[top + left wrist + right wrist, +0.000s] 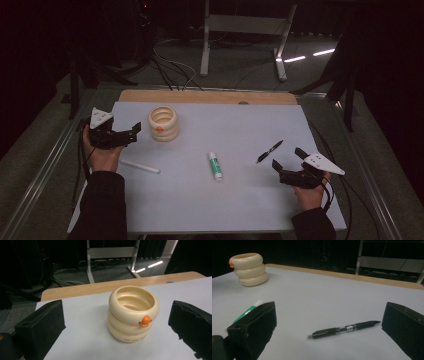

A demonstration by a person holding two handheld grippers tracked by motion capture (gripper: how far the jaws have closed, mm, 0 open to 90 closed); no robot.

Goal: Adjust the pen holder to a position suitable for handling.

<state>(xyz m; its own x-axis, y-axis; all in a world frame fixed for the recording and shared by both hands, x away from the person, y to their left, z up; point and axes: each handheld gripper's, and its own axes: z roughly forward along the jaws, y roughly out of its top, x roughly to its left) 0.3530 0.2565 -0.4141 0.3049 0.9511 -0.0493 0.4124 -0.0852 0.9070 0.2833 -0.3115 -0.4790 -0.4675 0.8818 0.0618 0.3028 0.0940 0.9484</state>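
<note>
Left hand-held gripper (136,131): sits at the left of the high view, level with the cup, its jaws pointing right toward it. In the left gripper view the two black jaws stand wide apart at the lower corners of the frame, with nothing between them but bare tabletop and the cup farther ahead.

Right hand-held gripper (287,158): sits at the lower right of the high view, its jaws pointing up and left toward the pen. In the right gripper view the jaws are spread wide, holding nothing.

Cup (133,312): cream, shaped like three stacked rings, with a small orange knob on its upper ring and small print near its base. It stands upright at the upper left of the sheet in the high view, just right of the left jaws and clear of them.

Pen (343,329): black, lying flat in the lower middle of the right gripper view, between the two jaws and ahead of them, touching neither.

Glue stick (215,165): white with a green label, lying at the lower centre of the high view, left of the pen.

White stick (140,166): thin, lying flat at the lower left, below the left gripper.

Tabletop (240,125): covered by a pale sheet, with a wooden edge along the far side.
</note>
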